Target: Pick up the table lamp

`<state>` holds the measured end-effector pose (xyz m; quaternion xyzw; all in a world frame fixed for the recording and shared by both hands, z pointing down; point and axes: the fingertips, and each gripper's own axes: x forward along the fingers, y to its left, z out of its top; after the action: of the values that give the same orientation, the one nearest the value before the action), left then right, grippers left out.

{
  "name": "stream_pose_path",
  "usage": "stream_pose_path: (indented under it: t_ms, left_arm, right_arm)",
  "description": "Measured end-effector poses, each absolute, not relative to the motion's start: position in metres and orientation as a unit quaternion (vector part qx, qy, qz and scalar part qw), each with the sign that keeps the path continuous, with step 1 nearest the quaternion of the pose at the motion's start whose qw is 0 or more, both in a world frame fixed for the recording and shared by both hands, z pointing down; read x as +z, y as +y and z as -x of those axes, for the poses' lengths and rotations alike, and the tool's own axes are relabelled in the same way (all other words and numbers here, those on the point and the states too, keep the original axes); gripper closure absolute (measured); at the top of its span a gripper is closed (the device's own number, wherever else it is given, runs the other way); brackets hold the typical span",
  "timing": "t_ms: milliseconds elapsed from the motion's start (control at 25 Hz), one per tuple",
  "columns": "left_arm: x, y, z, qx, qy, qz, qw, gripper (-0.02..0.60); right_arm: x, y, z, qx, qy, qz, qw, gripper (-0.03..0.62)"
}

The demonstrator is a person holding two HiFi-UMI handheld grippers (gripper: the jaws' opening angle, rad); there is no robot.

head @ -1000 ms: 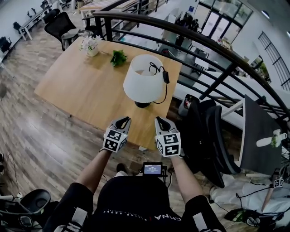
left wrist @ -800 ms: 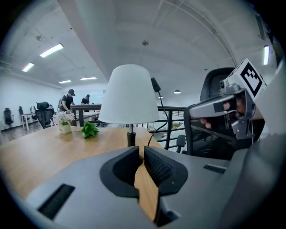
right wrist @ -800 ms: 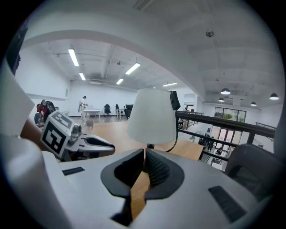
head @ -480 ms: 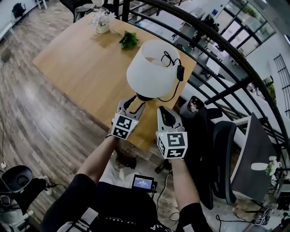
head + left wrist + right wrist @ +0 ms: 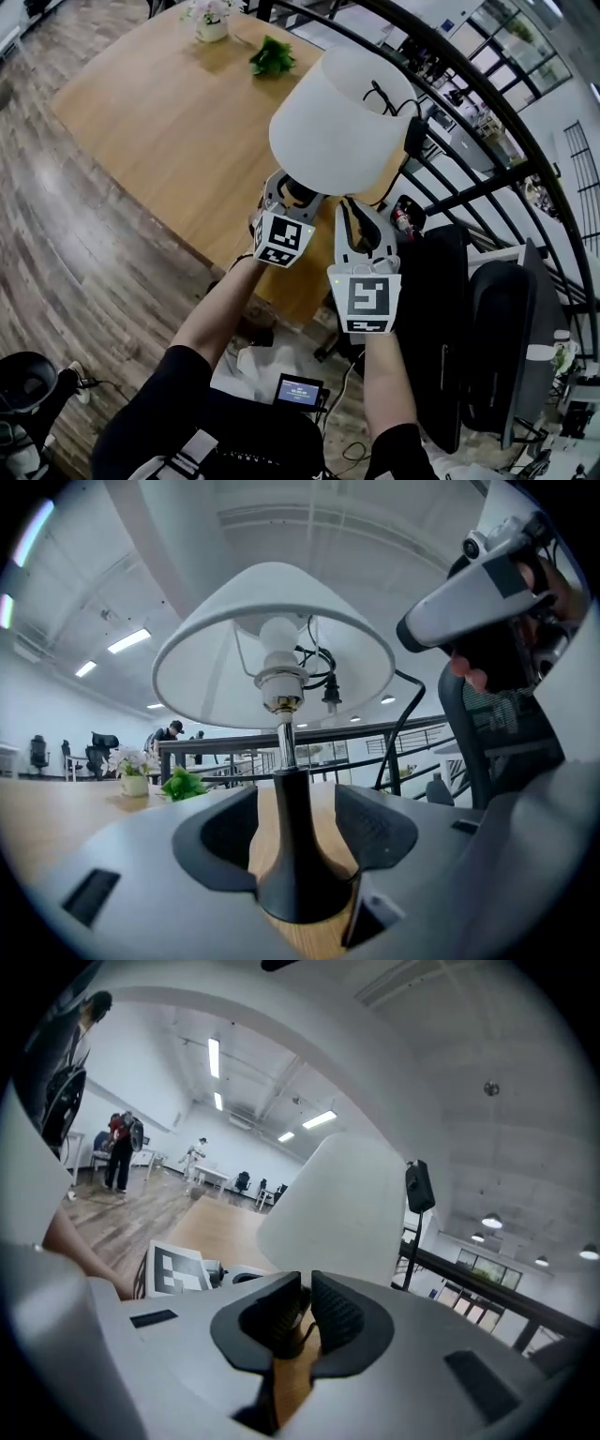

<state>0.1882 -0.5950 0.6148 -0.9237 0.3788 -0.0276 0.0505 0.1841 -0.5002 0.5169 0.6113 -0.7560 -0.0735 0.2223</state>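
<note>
The table lamp (image 5: 333,122) has a white shade, a chrome neck and a black flared base, and stands near the edge of the wooden table (image 5: 159,122). Its black cord and plug (image 5: 412,136) hang over the shade. My left gripper (image 5: 289,190) reaches in under the shade. Its jaws have just been opening and stand wide on either side of the lamp's black stem (image 5: 292,827), with the pads clear of it. My right gripper (image 5: 361,214) is beside the base on the right, shut with nothing in it (image 5: 307,1302). The shade (image 5: 352,1208) rises just beyond it.
A small green plant (image 5: 272,56) and a vase of white flowers (image 5: 211,19) sit at the table's far side. A black railing (image 5: 469,112) runs behind the table. A black office chair (image 5: 450,309) stands to the right, over wood flooring.
Both grippers have moved forward to the lamp's base. The left gripper's jaws went from shut to wide open around the stem. The lamp now fills more of the head view.
</note>
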Motion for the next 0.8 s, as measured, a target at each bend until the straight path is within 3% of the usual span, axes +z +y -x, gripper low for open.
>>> stream_pose_path:
  t_ms: [160,200,280,320,560,800]
  left_arm:
    - [0.612,-0.611,-0.193,0.001,0.384,0.922,0.058,0.333]
    - [0.612,-0.614,-0.194,0.007,0.382,0.922,0.056,0.333]
    - [0.612,-0.62,-0.196,0.019,0.379,0.924,0.047,0.333]
    - [0.612,-0.622,-0.195,0.024,0.377,0.925,0.043,0.333]
    - [0.608,-0.622,-0.206,0.03,0.35,0.934,0.06,0.333]
    - [0.595,-0.631,-0.219,0.058,0.349,0.933,0.069,0.333]
  right_arm:
    - [0.514,-0.513,-0.188,-0.13,-0.728,-0.631,0.234,0.558]
    - [0.515,-0.514,-0.187,-0.141,-0.726,-0.631,0.235,0.54]
    - [0.516,-0.516,-0.184,-0.163,-0.723,-0.628,0.236,0.432]
    - [0.517,-0.518,-0.183,-0.179,-0.719,-0.628,0.238,0.419]
    - [0.521,-0.518,-0.183,-0.261,-0.663,-0.644,0.277,0.377]
    - [0.521,-0.53,-0.199,-0.268,-0.639,-0.665,0.278,0.356]
